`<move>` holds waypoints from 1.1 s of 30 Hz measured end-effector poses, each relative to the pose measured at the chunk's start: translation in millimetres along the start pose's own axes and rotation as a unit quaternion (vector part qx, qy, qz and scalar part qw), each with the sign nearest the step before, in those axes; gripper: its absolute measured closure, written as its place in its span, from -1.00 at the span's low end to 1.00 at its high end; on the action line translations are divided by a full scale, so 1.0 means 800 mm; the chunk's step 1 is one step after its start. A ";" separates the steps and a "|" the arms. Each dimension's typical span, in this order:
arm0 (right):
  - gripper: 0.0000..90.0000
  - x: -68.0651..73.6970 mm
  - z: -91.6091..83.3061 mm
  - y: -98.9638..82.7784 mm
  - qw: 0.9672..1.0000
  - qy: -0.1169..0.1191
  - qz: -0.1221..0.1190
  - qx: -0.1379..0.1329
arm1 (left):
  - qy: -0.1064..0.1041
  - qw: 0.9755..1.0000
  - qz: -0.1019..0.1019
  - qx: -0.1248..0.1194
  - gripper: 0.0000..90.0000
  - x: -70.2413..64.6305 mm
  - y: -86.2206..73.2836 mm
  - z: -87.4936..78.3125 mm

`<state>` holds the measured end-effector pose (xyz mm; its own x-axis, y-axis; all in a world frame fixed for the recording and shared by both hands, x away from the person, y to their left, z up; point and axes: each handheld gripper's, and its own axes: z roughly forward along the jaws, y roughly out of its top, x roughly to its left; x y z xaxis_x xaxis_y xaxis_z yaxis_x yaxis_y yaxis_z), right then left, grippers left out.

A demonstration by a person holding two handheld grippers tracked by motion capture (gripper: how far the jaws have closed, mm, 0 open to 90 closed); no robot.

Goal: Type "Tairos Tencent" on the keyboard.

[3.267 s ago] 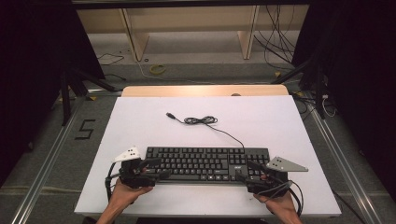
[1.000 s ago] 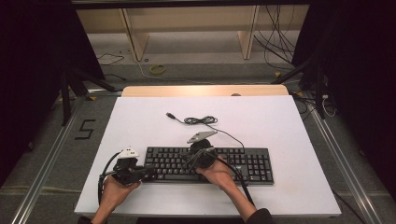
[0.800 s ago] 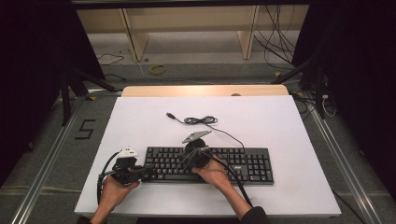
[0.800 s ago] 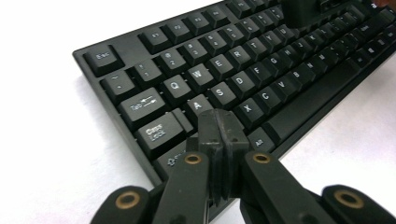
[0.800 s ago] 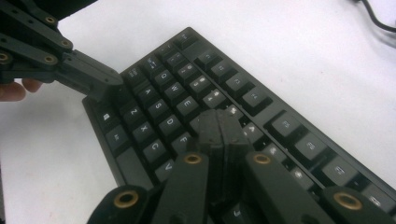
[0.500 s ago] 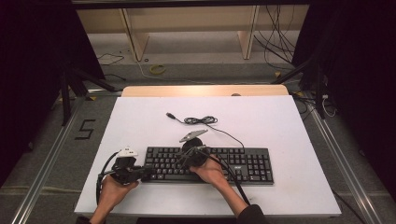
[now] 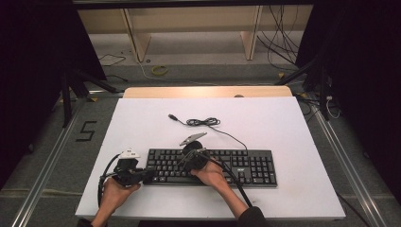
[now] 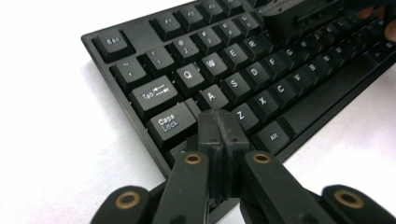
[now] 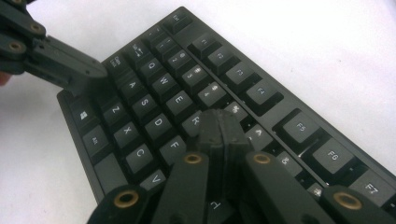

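At the lower left of the high view, the left gripper (image 7: 142,176) rests its jaws pressed together, empty, on the corner of the long black plastic keyboard (image 7: 246,166), apparently to steady it. The keyboard lies low and central on the white counter (image 7: 293,127). The right gripper (image 7: 185,159), jaws likewise closed on nothing, points at the letter keys like a typing finger.

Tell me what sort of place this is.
Likely a lab or recording workshop, not an office: a white board table bearing just a black keyboard, dark drapes at the sides, loose cables on the concrete floor, and floor rails alongside.
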<state>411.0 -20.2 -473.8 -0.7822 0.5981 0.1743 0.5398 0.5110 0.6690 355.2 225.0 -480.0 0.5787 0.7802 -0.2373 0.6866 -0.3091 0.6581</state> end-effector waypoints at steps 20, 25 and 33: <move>0.92 -0.003 -0.022 -0.005 0.999 0.010 0.013 -0.037 | -0.013 0.999 -0.008 -0.037 0.75 -0.004 0.005 -0.006; 0.71 -0.007 -0.038 -0.008 0.998 0.014 0.018 -0.058 | -0.034 0.997 -0.012 -0.067 0.51 -0.006 0.007 -0.011; 0.35 -0.011 -0.060 -0.013 0.996 0.030 0.019 -0.085 | -0.044 0.996 -0.015 -0.082 0.14 -0.007 0.011 -0.009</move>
<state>397.0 -60.6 -447.6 -0.7823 0.5743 0.2412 0.5126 0.3736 0.7731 354.7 221.6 -467.8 0.6001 0.7353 -0.3150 0.6267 -0.1876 0.7563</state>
